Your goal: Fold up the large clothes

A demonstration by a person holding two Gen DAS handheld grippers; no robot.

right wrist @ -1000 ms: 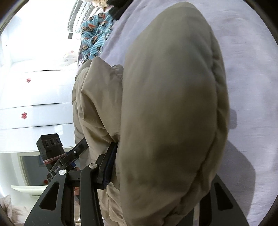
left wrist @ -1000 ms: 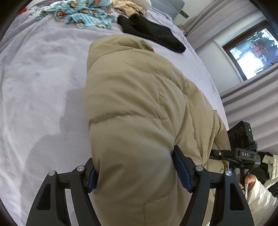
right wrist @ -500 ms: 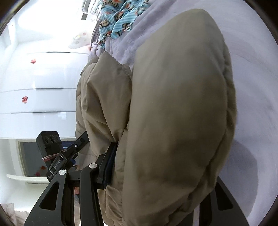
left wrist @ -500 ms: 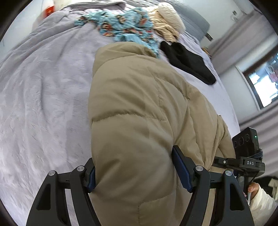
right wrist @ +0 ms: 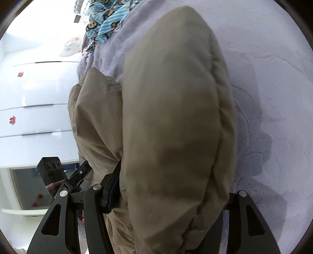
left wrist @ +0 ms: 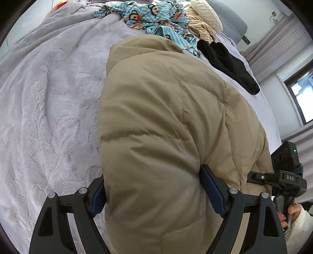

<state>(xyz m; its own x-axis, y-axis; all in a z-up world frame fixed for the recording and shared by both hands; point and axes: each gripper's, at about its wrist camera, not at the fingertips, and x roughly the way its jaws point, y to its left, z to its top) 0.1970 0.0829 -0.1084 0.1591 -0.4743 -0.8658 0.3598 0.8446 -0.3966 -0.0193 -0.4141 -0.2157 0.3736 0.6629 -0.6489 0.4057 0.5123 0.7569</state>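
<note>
Bedroom, lilac blanket (left wrist: 49, 117) spread over the whole bed. Lying on it, straight ahead, a puffy tan jacket (left wrist: 156, 117), doubled into a thick rounded bundle and gripped at its near end from both sides.

Left gripper (left wrist: 154, 193): jaws around the jacket's near corner, pads against the padding, opening at this moment. Right gripper (right wrist: 172, 187): jaws also opening with the jacket between them, one pad against the fabric, the other hidden behind the bulge.

Judging by the lie of things: big fold apparently laid down, release just starting. Probably left to do: tucking in the looser flap sagging beside the bundle on the wardrobe (right wrist: 29, 97) side, flattening the puffed-up top, perhaps one more fold. Beyond the jacket, unfolded: a blue monkey-print garment (left wrist: 156, 17), a cream striped one (left wrist: 201, 25) and a black one (left wrist: 230, 62), more work if counted in the task.

Away from the window (left wrist: 301, 97), beside the jacket: broad bare blanket, ample room to slide or turn the bundle. Toward the window: narrower strip, then the bed edge, so less margin there. Past the jacket's far end: little room before the heap of garments.
</note>
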